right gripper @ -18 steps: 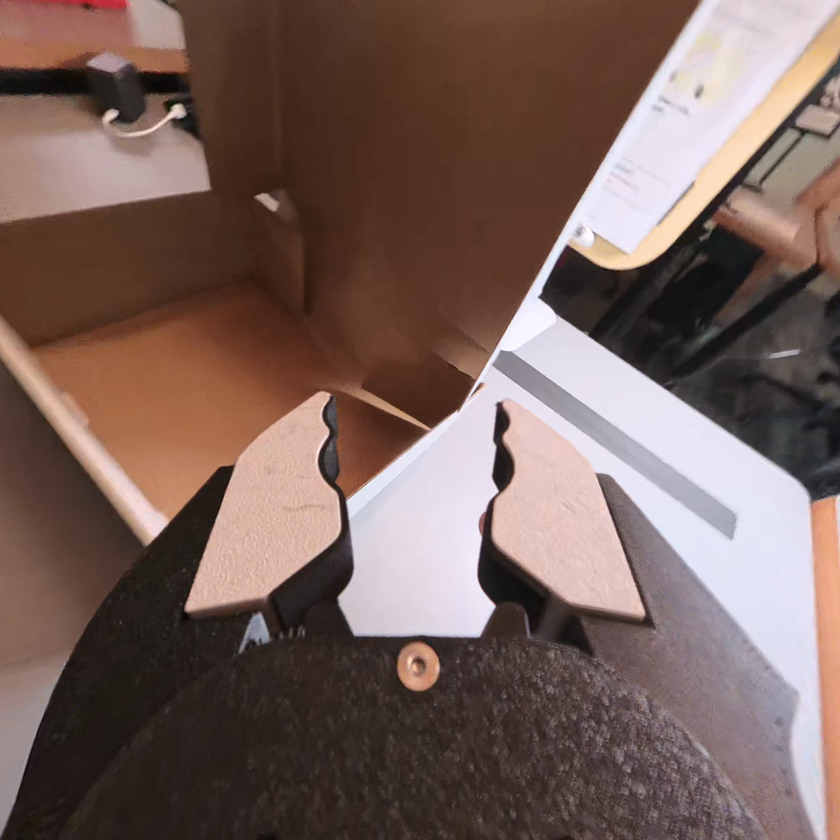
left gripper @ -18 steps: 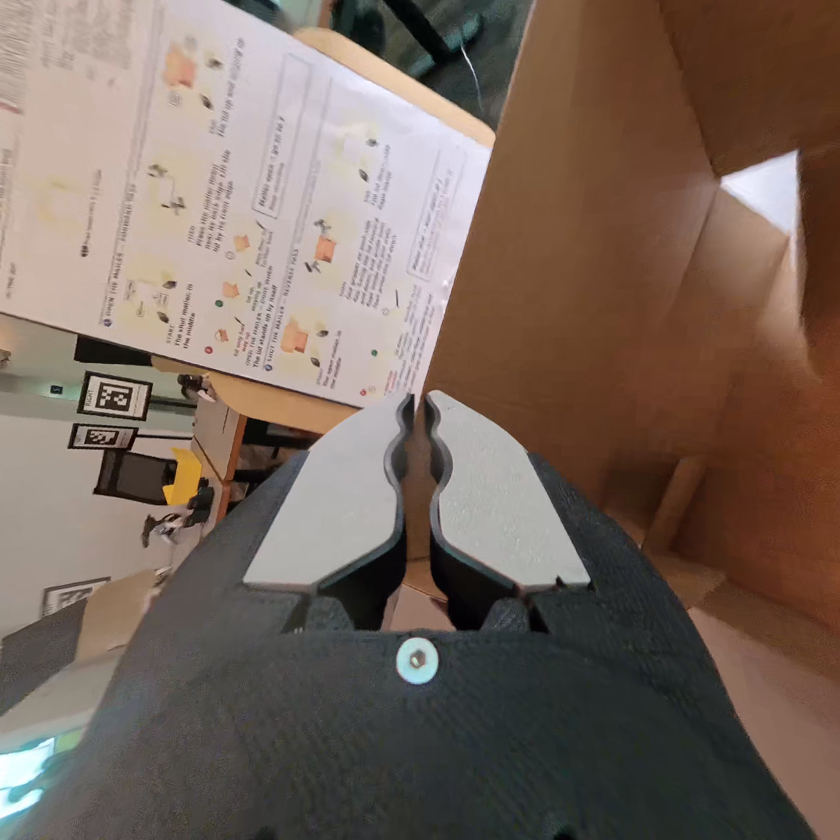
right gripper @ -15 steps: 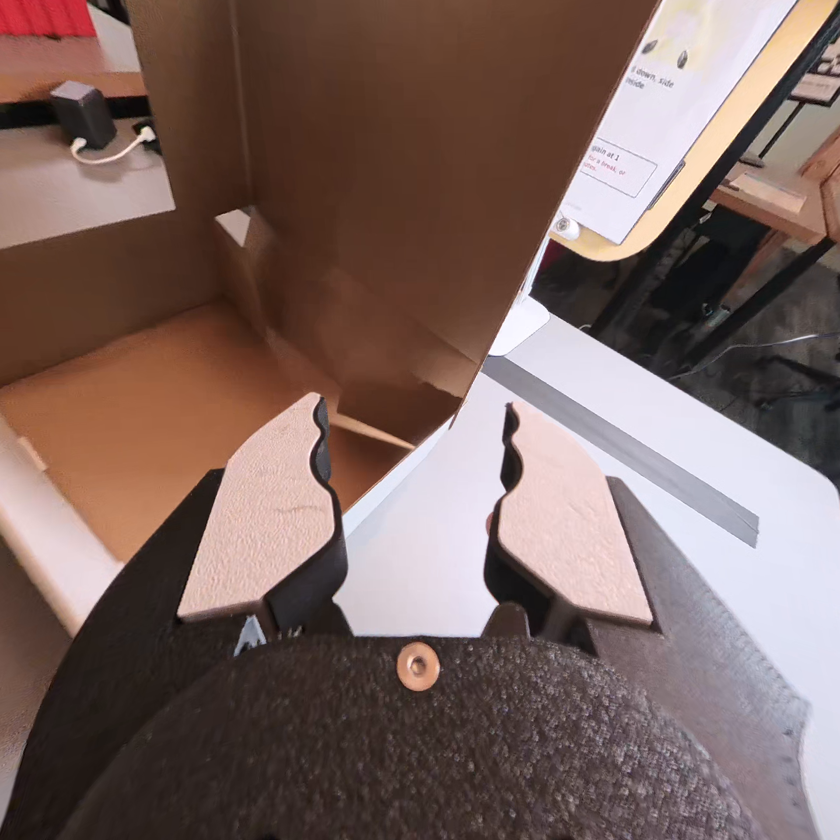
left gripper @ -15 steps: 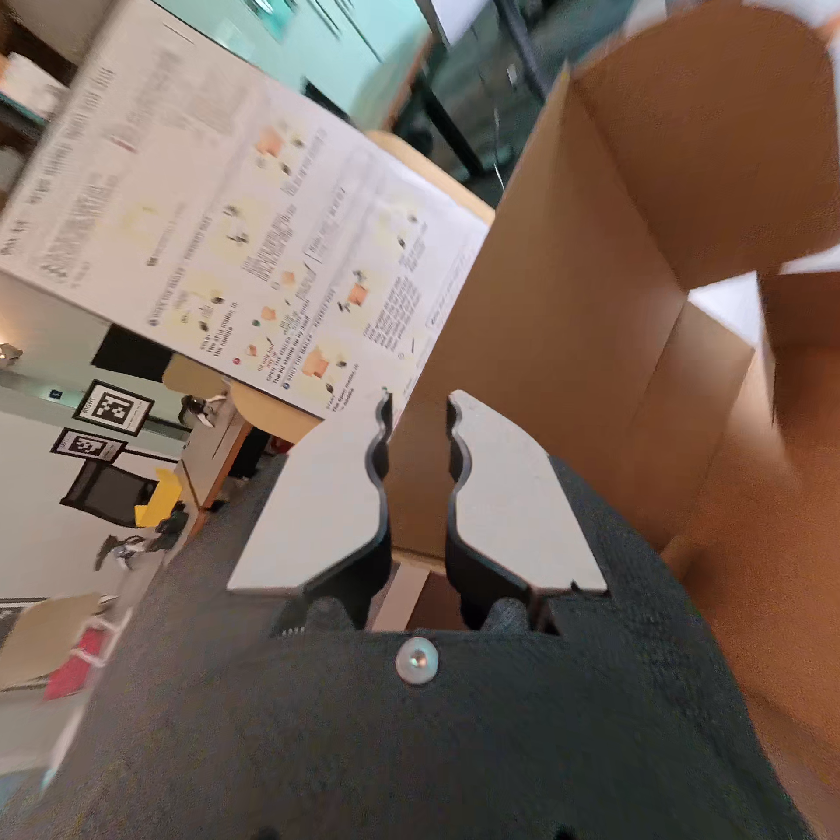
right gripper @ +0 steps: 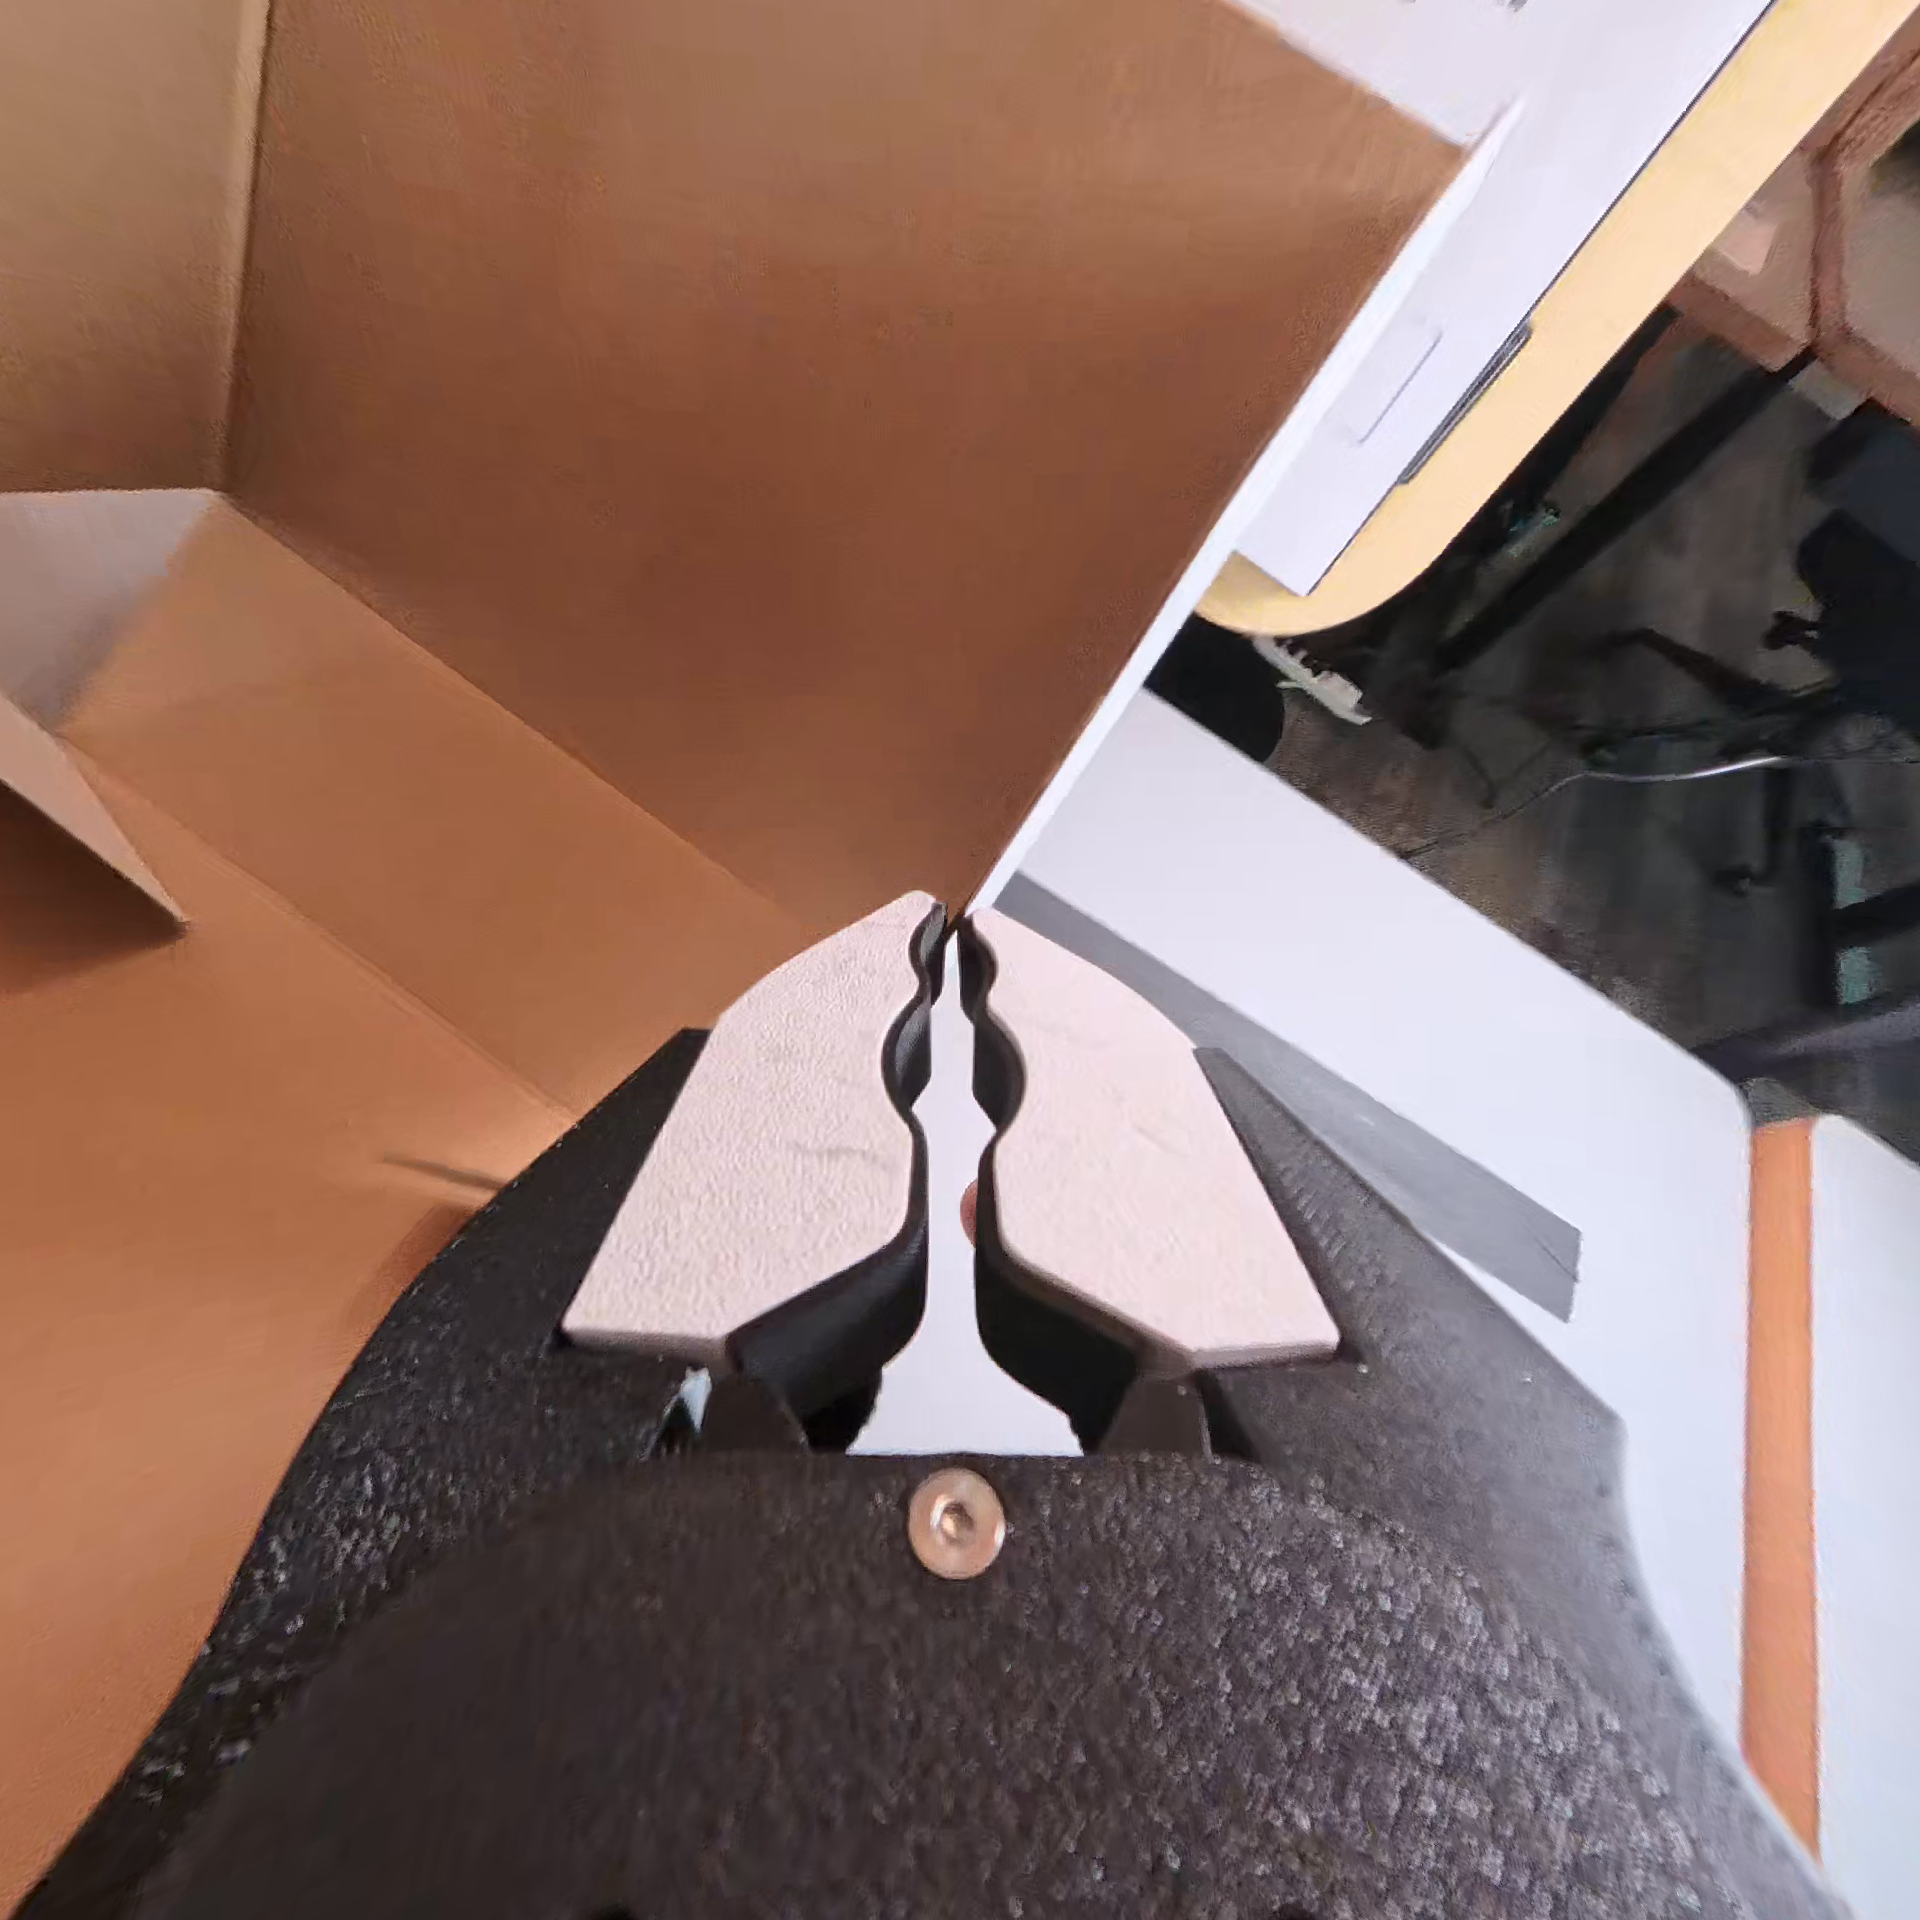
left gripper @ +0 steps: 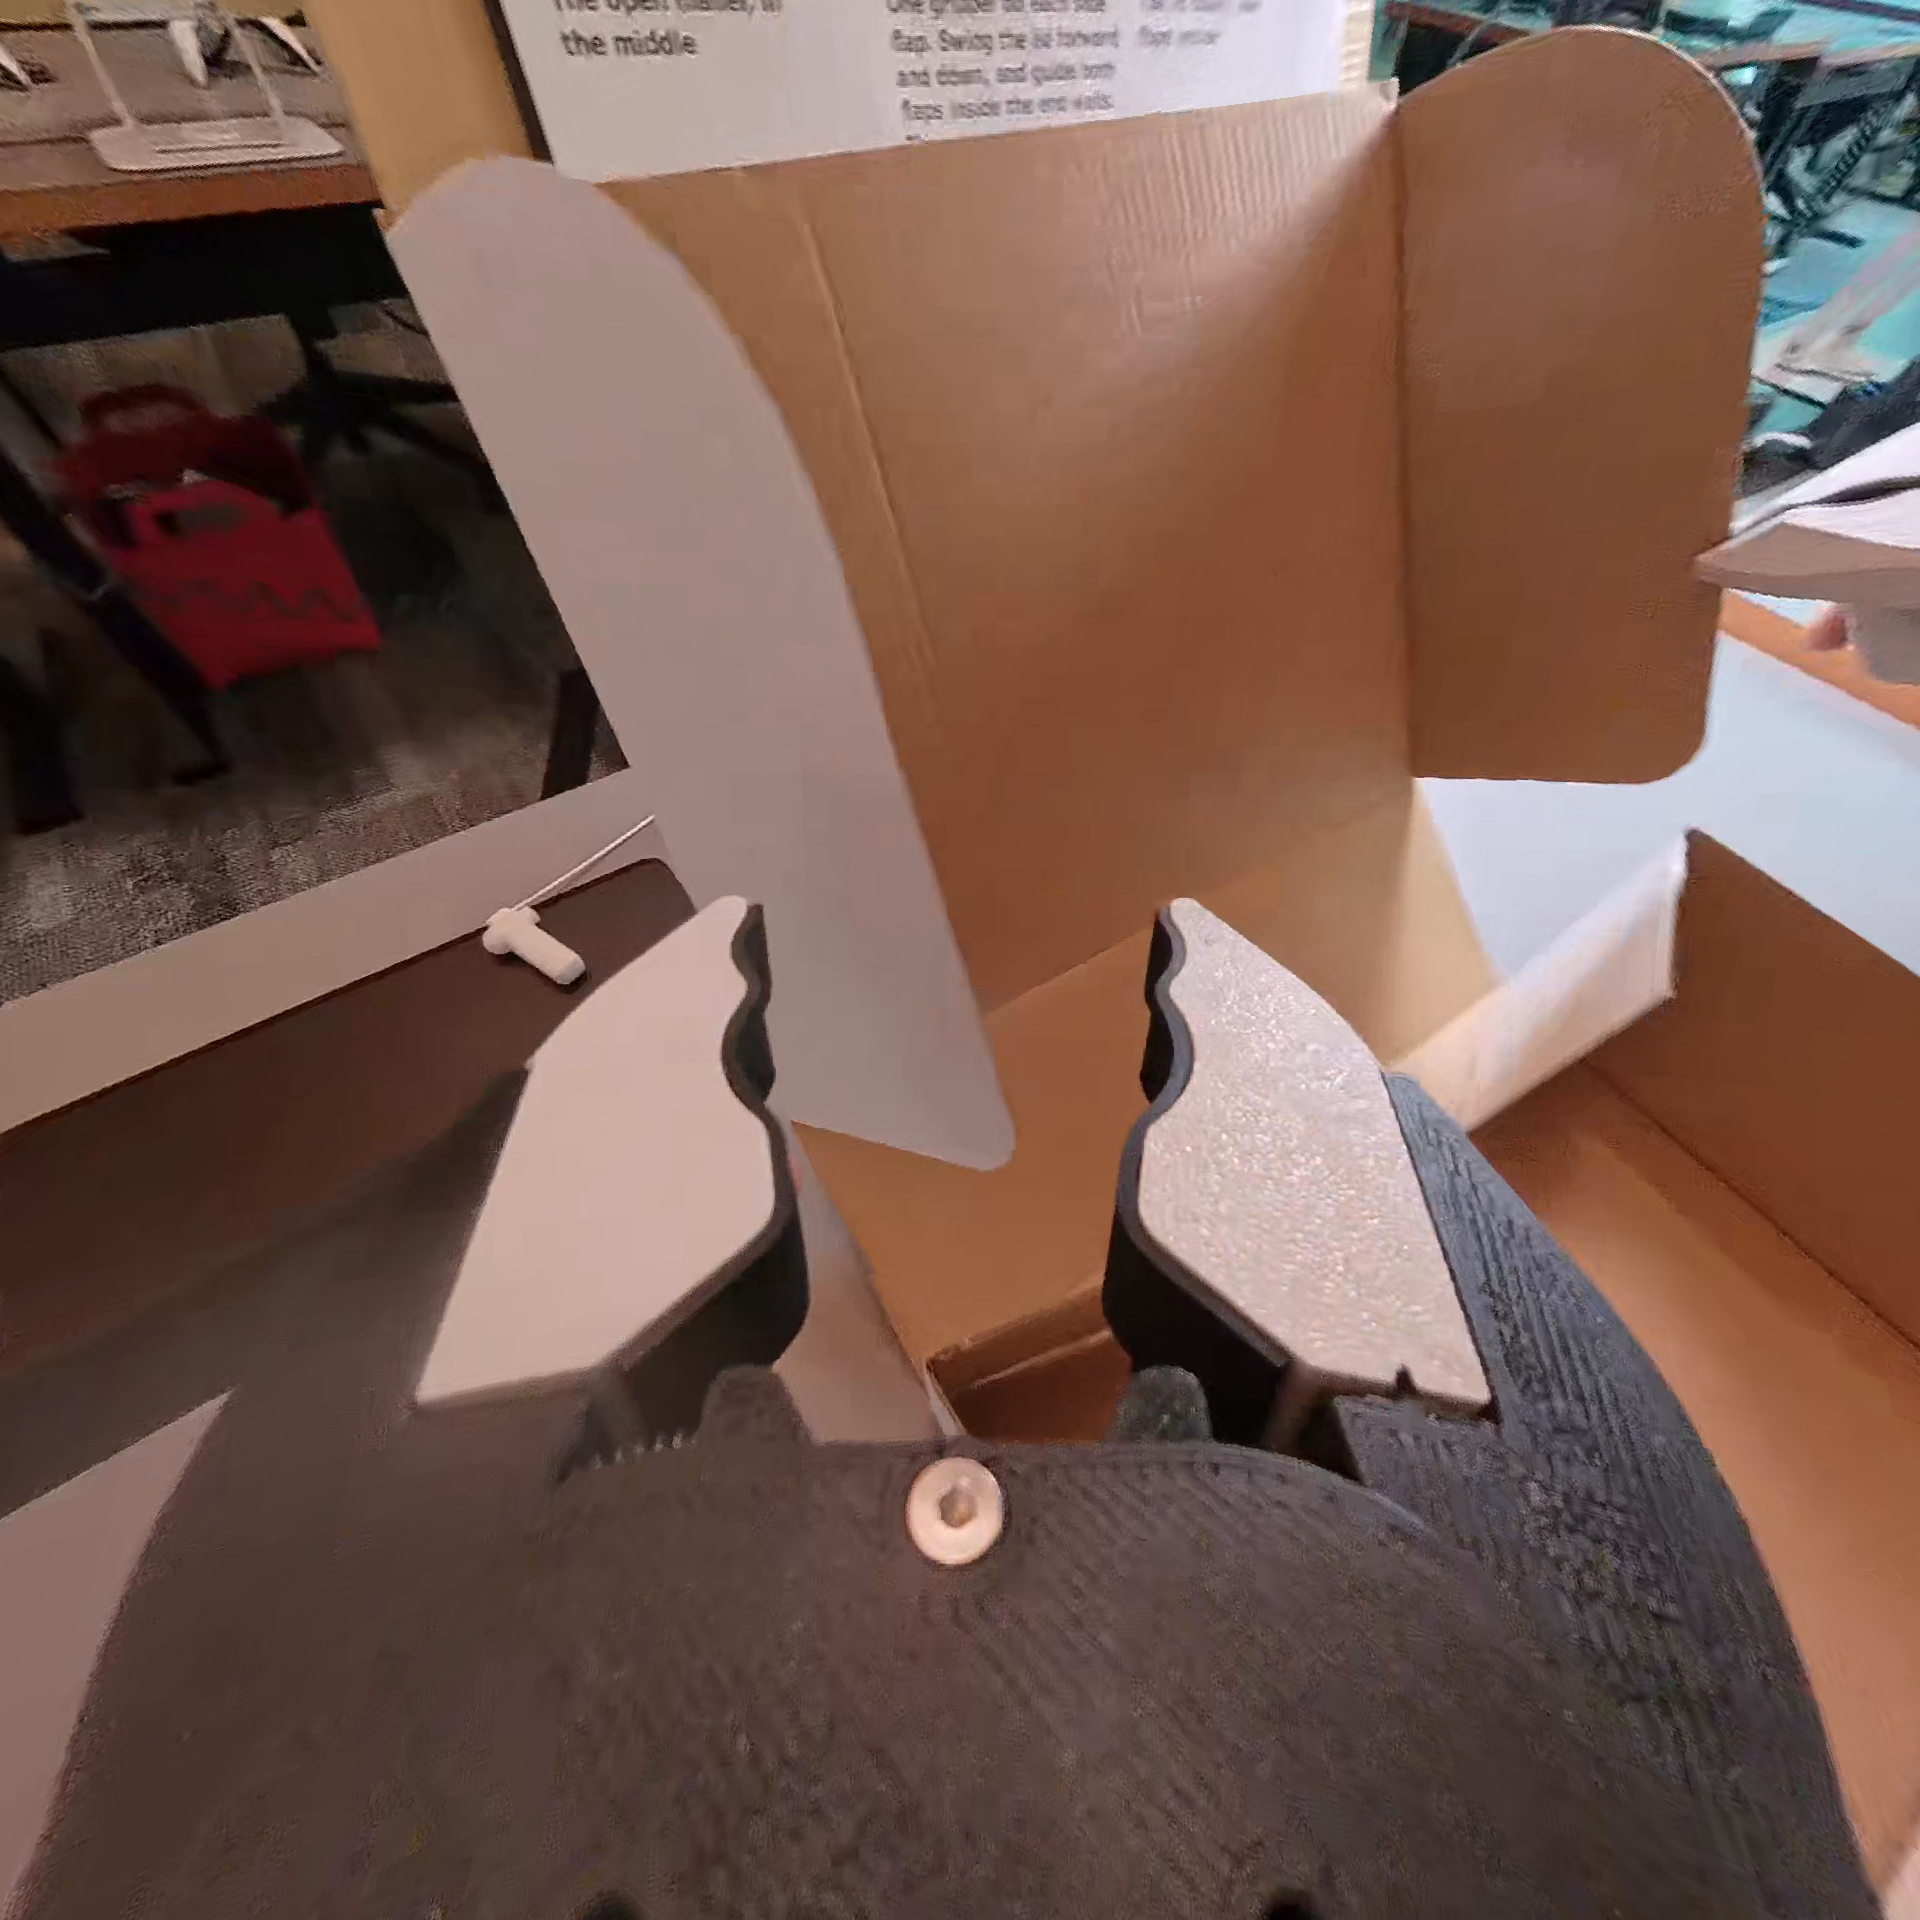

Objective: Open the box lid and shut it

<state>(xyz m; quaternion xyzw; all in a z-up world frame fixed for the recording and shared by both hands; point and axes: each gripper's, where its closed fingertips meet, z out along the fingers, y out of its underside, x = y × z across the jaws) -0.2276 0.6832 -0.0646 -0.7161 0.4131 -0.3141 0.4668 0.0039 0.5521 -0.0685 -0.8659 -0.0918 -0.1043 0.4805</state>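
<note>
The cardboard box [left gripper: 1714,1247] sits open on the white counter [left gripper: 1787,790], its lid [left gripper: 1122,540] standing upright at the far side with two rounded side flaps: a left flap [left gripper: 686,644] seen from its pale outer face and a right flap [left gripper: 1558,416] showing brown. The left claw [left gripper: 956,935] is spread wide, the left flap's lower edge hanging between its fingers without either pad clearly touching it. The right claw [right gripper: 951,925] is pressed nearly together, pinching the bottom corner of the lid's right flap [right gripper: 727,416] at its tips. Only the left wrist view shows a printed instruction sheet [left gripper: 935,62] behind the lid, a red bag [left gripper: 218,561] on the floor under another desk, a small white plug [left gripper: 530,940] on a dark mat [left gripper: 260,1143] at the counter's left edge, and one pale object at the right frame edge, too cropped to identify. Only the right wrist view shows a strip of grey tape [right gripper: 1403,1174] across the counter, an orange band [right gripper: 1782,1455] along its near right edge, and a yellow-edged board [right gripper: 1455,488] behind.
</note>
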